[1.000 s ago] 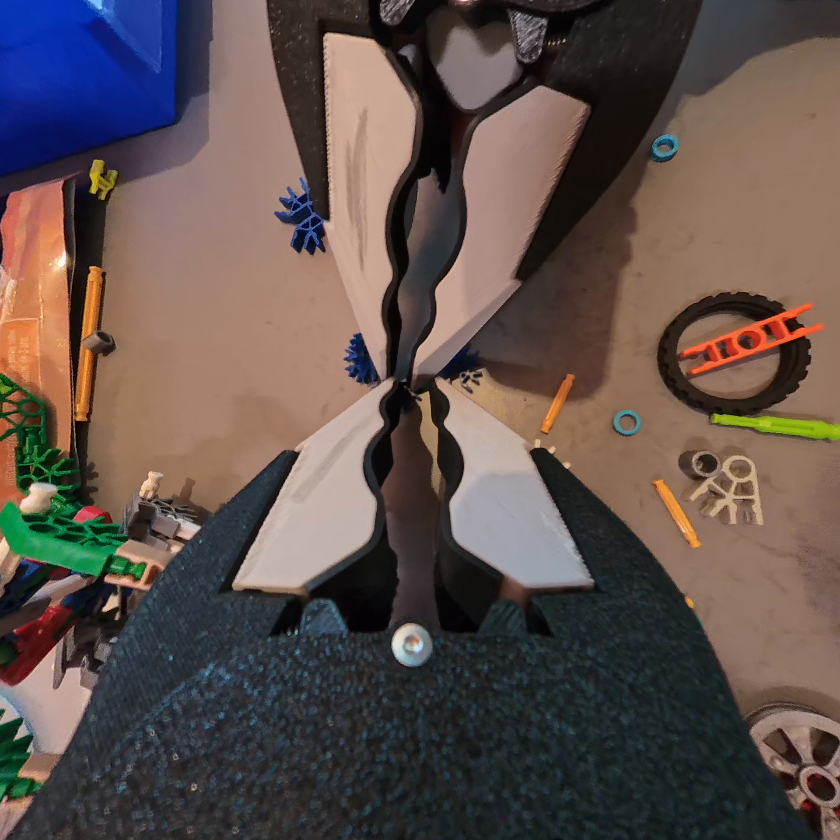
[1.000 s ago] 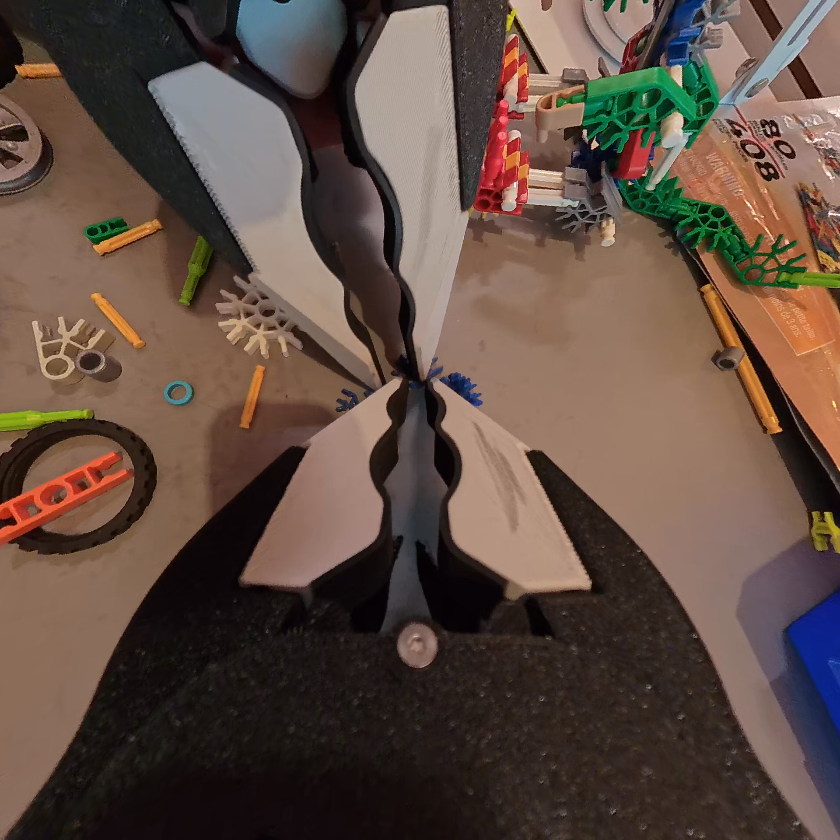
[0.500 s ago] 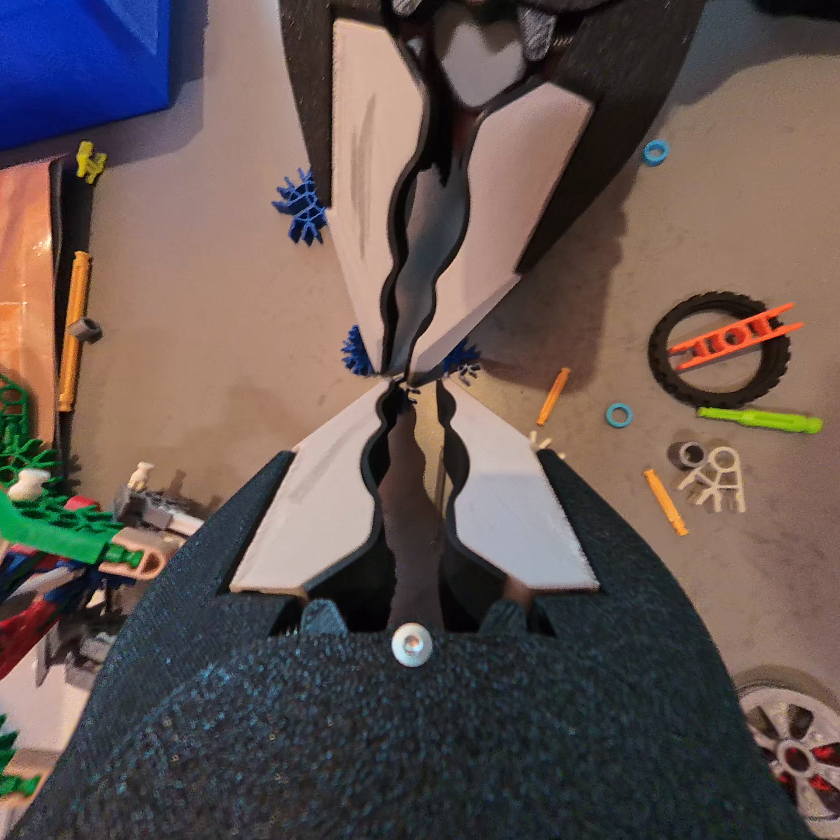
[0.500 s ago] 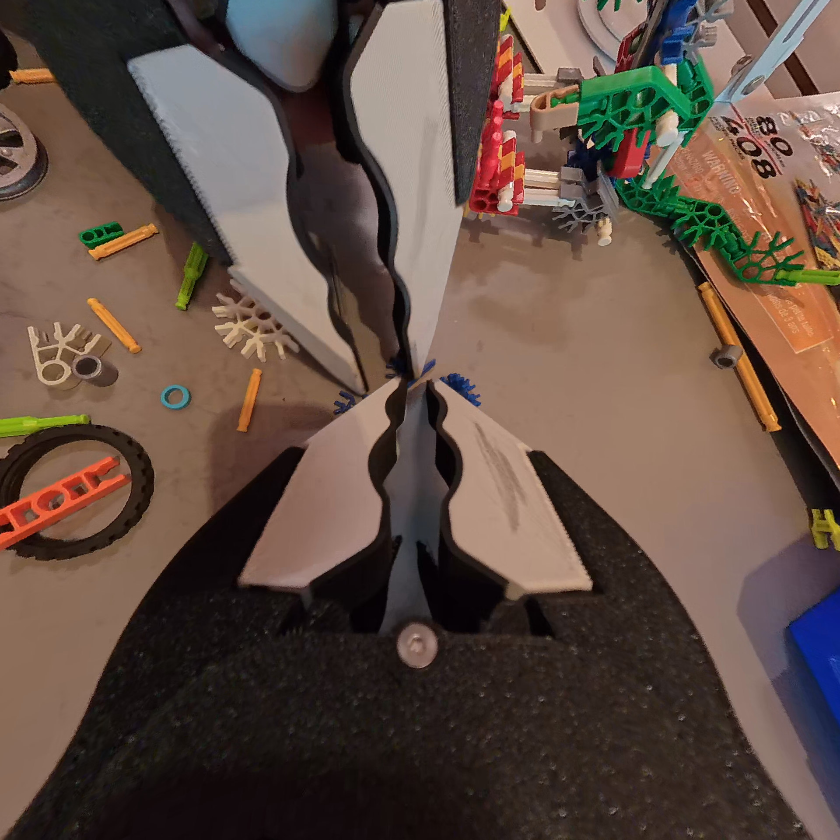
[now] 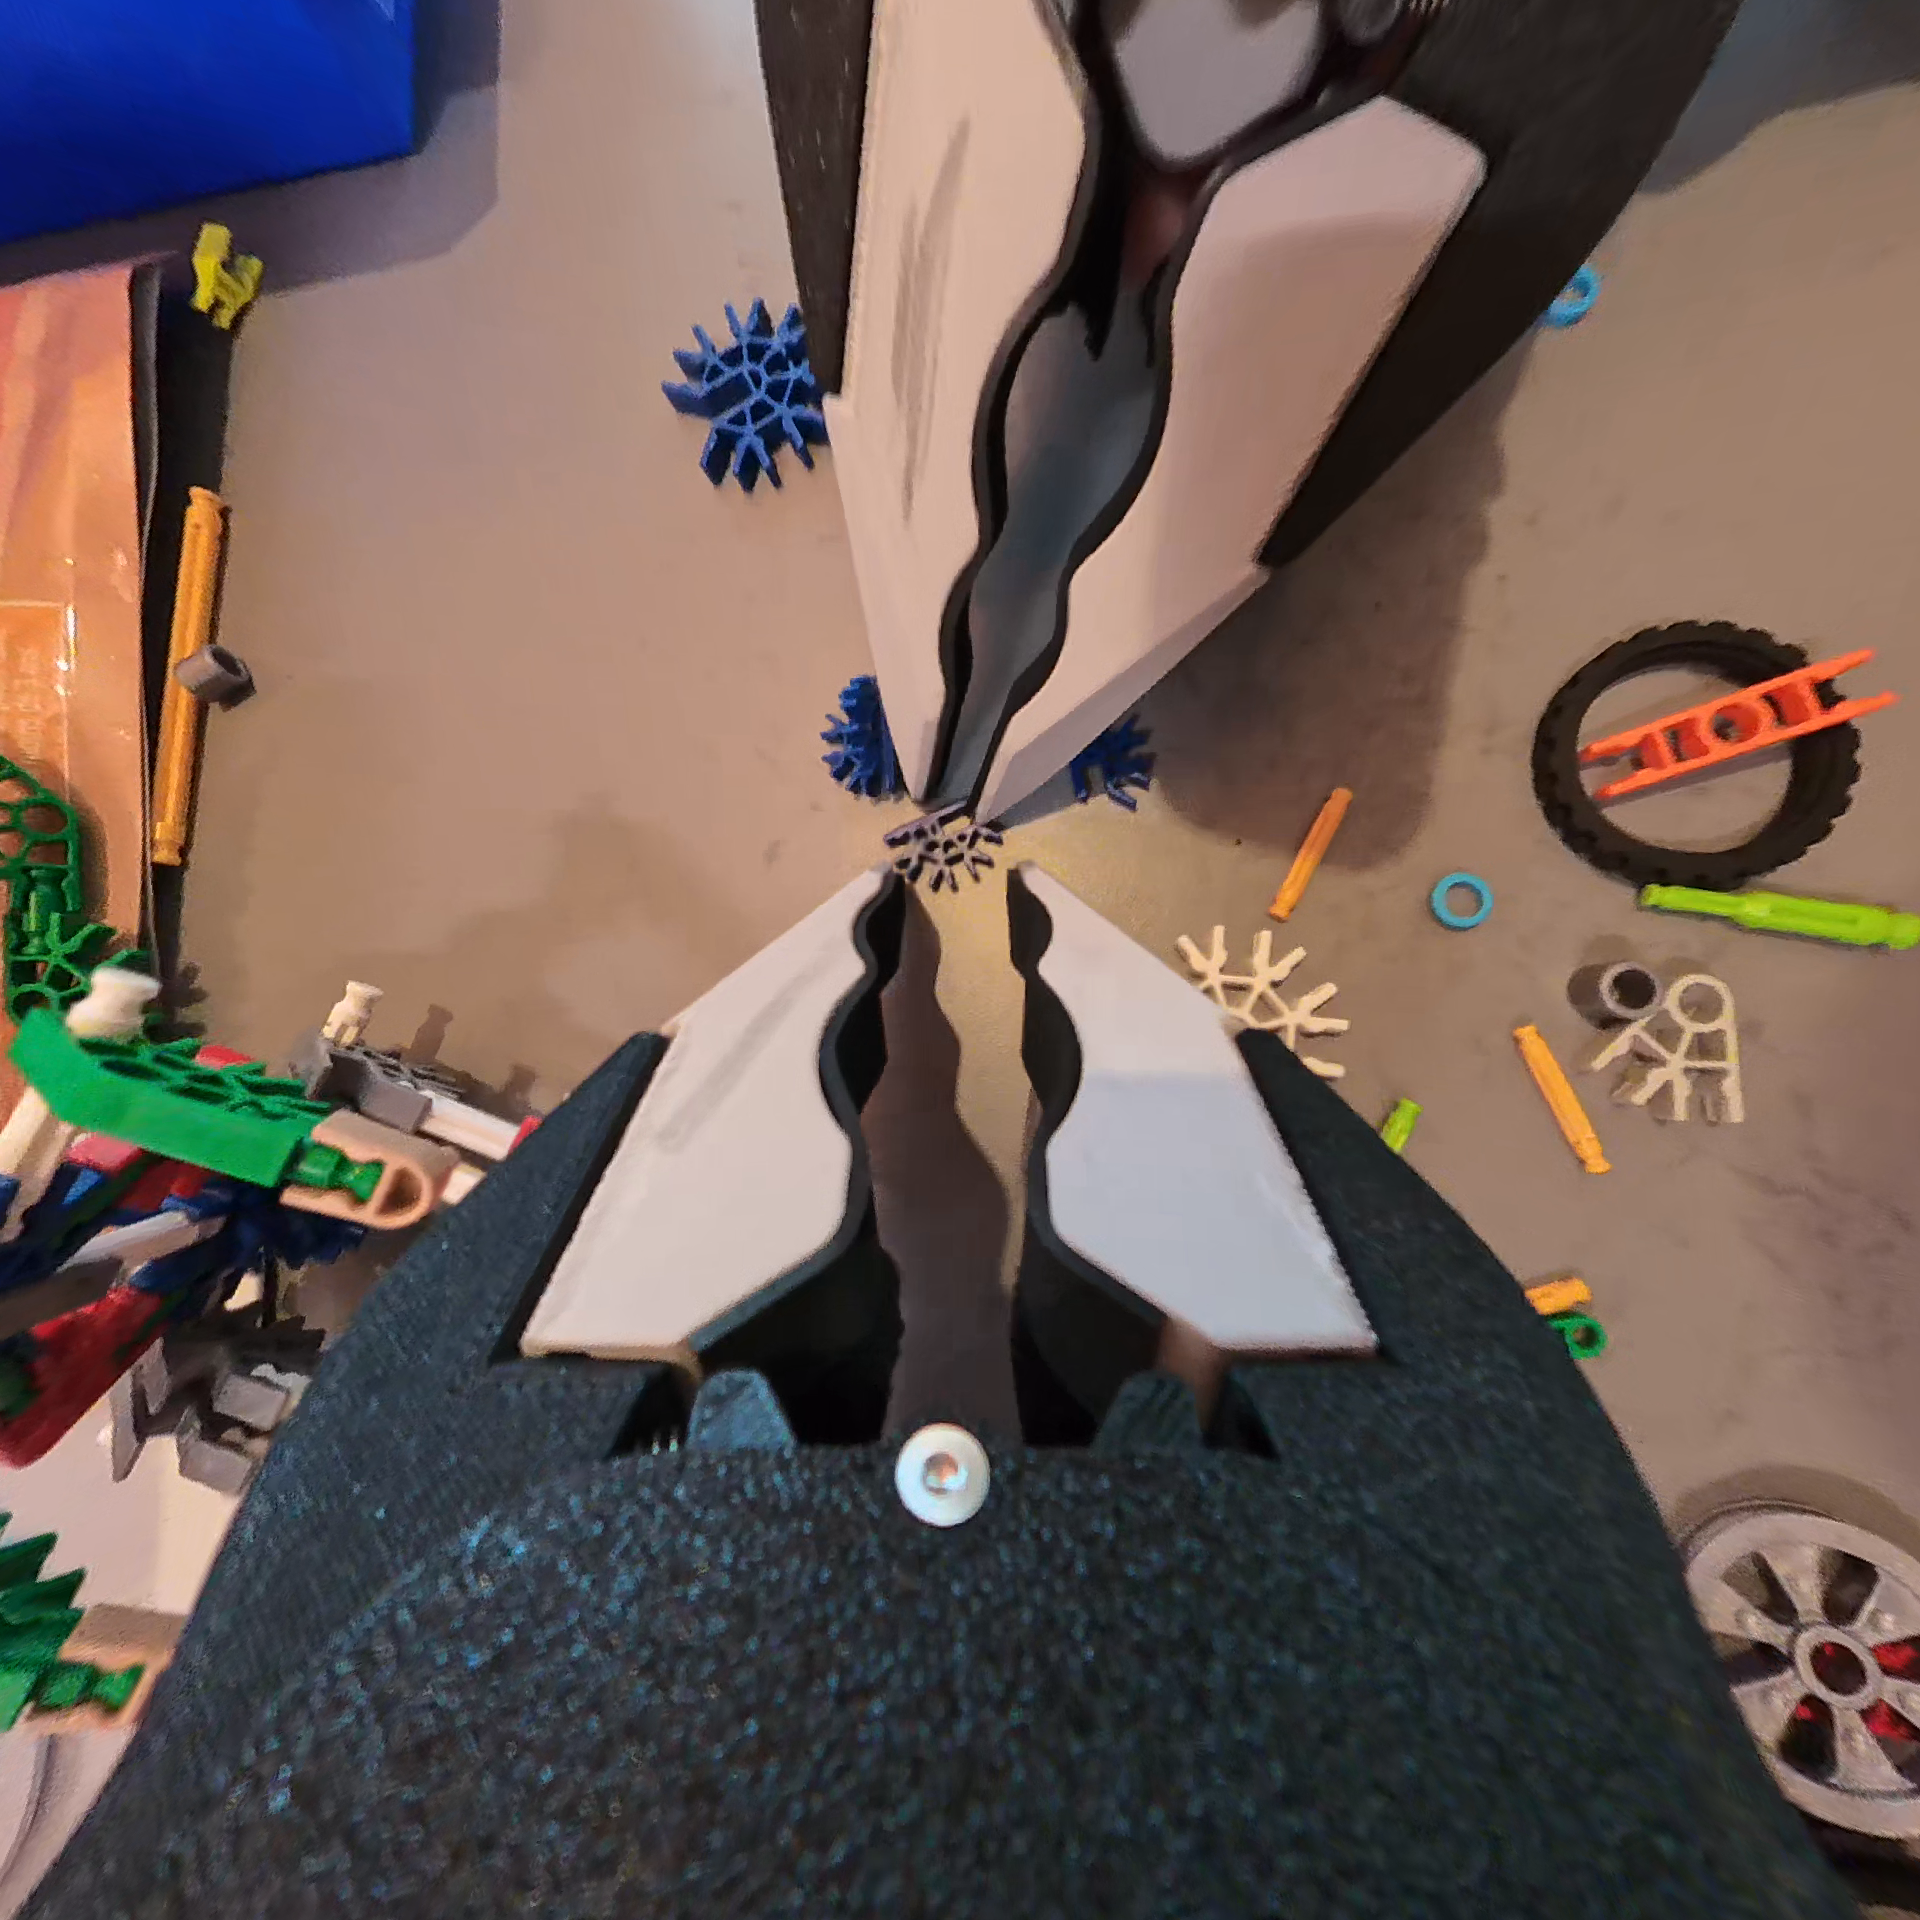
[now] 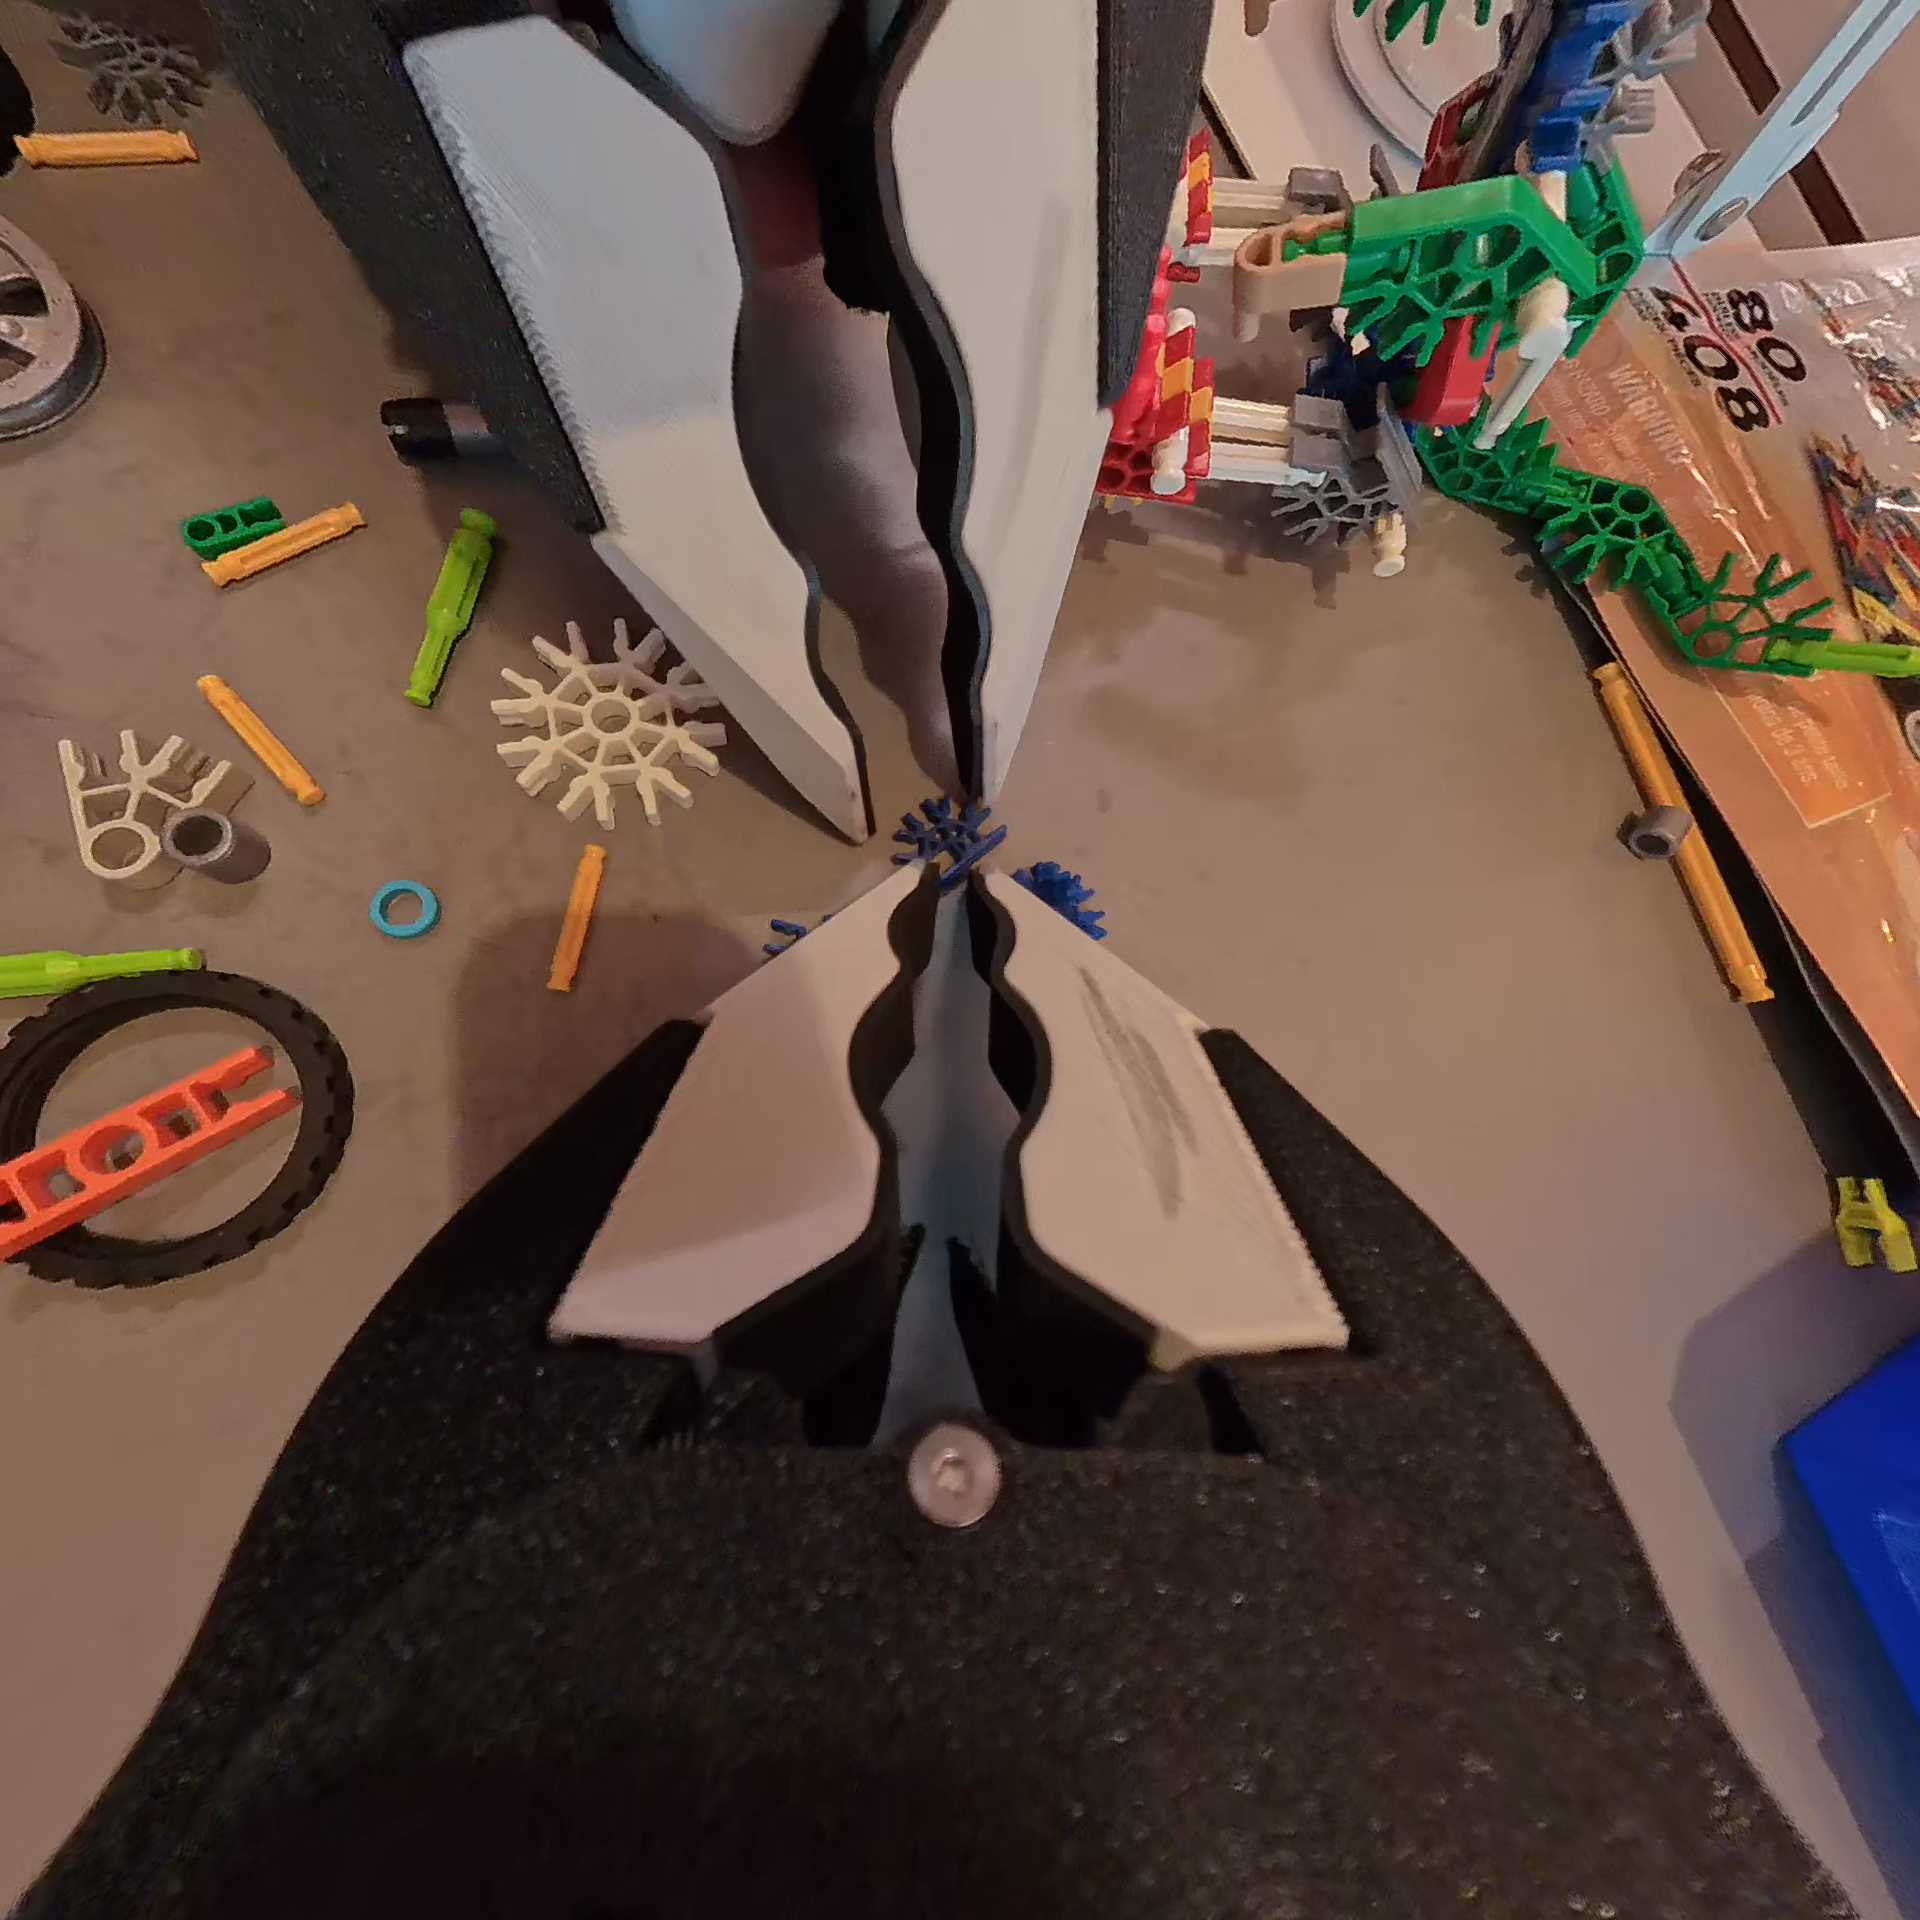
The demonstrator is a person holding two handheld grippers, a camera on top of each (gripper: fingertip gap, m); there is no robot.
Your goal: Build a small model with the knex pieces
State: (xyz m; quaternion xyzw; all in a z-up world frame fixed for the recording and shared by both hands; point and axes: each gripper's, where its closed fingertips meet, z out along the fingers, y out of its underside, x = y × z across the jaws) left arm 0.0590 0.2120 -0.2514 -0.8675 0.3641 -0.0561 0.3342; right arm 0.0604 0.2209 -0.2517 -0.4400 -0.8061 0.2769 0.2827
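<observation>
Fingers of the left gripper (image 5: 951, 883) are seen spread apart in the left wrist view, a small blue snowflake connector (image 5: 943, 847) lying just beyond their tips and pinched at its far edge by the closed right gripper (image 5: 961, 800). From the right wrist view, the right gripper (image 6: 948, 878) is shown clamped on the same blue snowflake connector (image 6: 948, 840), held above the grey table (image 6: 1299, 883), with a white snowflake connector (image 6: 608, 724) lying to the left and a built model (image 6: 1455, 312) at far right.

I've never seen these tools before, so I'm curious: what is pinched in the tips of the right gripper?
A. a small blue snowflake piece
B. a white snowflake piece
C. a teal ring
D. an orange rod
A: the right gripper is shut on a small blue snowflake piece, while the left gripper stands open just short of it.
</observation>
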